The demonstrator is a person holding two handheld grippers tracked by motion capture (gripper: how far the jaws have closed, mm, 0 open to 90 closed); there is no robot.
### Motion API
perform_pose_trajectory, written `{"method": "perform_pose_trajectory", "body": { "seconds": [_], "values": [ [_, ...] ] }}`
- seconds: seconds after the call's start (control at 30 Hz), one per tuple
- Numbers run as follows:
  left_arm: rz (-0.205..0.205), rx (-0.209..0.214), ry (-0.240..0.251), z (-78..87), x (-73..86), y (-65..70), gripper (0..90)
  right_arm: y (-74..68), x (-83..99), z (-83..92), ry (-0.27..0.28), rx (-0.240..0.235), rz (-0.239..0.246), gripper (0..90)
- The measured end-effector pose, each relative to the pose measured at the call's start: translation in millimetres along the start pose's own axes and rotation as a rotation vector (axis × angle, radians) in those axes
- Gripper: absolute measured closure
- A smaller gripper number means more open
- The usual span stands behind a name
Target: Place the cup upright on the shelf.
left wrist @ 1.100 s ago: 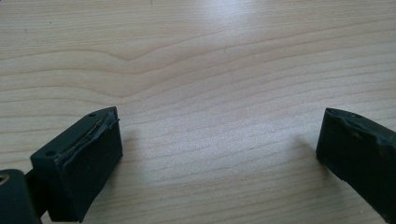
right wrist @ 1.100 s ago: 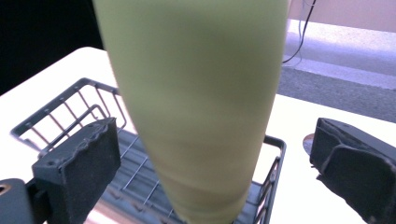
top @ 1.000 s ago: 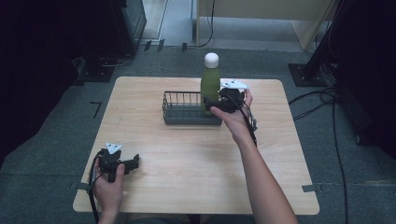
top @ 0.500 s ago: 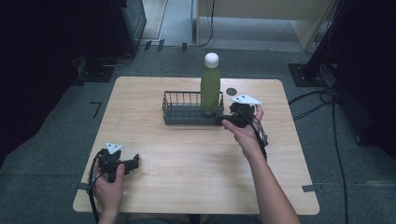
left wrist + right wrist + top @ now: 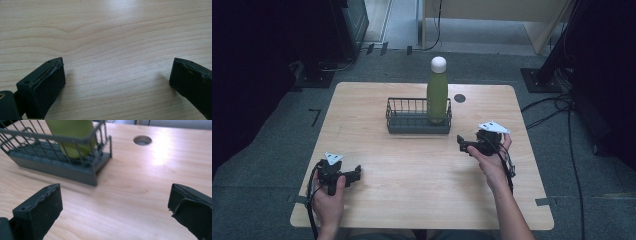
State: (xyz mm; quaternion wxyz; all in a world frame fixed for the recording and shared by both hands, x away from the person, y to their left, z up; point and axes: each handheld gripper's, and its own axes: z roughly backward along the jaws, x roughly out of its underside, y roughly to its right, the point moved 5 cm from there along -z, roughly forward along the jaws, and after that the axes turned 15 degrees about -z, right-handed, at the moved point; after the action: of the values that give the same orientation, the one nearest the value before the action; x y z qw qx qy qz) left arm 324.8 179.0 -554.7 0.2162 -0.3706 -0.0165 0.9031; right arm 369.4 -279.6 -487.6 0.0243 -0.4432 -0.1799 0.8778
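Observation:
A green bottle (image 5: pixel 437 93) with a white cap stands upright in the right end of a dark wire basket (image 5: pixel 409 119) at the table's middle back. In the right gripper view the bottle (image 5: pixel 72 135) rises behind the basket (image 5: pixel 57 167) wires. My right gripper (image 5: pixel 462 145) hovers in front of the basket's right corner, apart from it, open and empty; its jaws stand wide in its own view (image 5: pixel 115 202). My left gripper (image 5: pixel 356 173) rests low near the front left of the table, open (image 5: pixel 117 80) over bare wood with nothing between its jaws.
The wooden table (image 5: pixel 377 200) has a round cable hole (image 5: pixel 459 98) just right of the bottle. Cables (image 5: pixel 562 107) trail on the grey floor to the right, and dark equipment stands beyond the far edge.
My right gripper has let go of the bottle and drawn back toward the person, down and to the right. The bottle stays upright in the basket. The left gripper has not moved.

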Motion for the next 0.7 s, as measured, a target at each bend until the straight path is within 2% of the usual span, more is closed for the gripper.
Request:
{"method": "perform_pose_trajectory", "body": {
  "seconds": [0.1, 0.13, 0.23, 0.27, 0.33, 0.37, 0.7],
  "values": [
    [0.000, 0.000, 0.000, 0.0, 0.0, 0.0, 0.9, 7.2, 5.2, 3.1, -0.002, 0.010, -0.007, 0.0],
    [0.000, 0.000, 0.000, 0.0, 0.0, 0.0, 0.9, 15.7, 11.9, 7.4, -0.003, 0.024, -0.017, 0.0],
    [0.000, 0.000, 0.000, 0.0, 0.0, 0.0, 0.9, 21.8, 17.1, 10.4, -0.003, 0.034, -0.025, 0.0],
    [-0.001, 0.000, 0.000, 0.0, 0.0, 0.0, 0.9, 30.2, 23.5, 13.6, -0.008, 0.052, -0.027, 0.0],
    [-0.001, 0.000, 0.000, 0.0, 0.0, 0.0, 0.9, 33.0, 25.6, 14.6, -0.009, 0.059, -0.030, 0.0],
    [-0.001, 0.000, 0.001, 0.0, 0.0, 0.1, 0.9, 41.2, 31.4, 17.5, -0.014, 0.071, -0.040, 0.0],
    [-0.006, 0.002, -0.001, 0.2, 0.1, 0.3, 0.9, 72.6, 56.7, 34.4, -0.027, 0.148, -0.048, 0.0]
  ]
}}
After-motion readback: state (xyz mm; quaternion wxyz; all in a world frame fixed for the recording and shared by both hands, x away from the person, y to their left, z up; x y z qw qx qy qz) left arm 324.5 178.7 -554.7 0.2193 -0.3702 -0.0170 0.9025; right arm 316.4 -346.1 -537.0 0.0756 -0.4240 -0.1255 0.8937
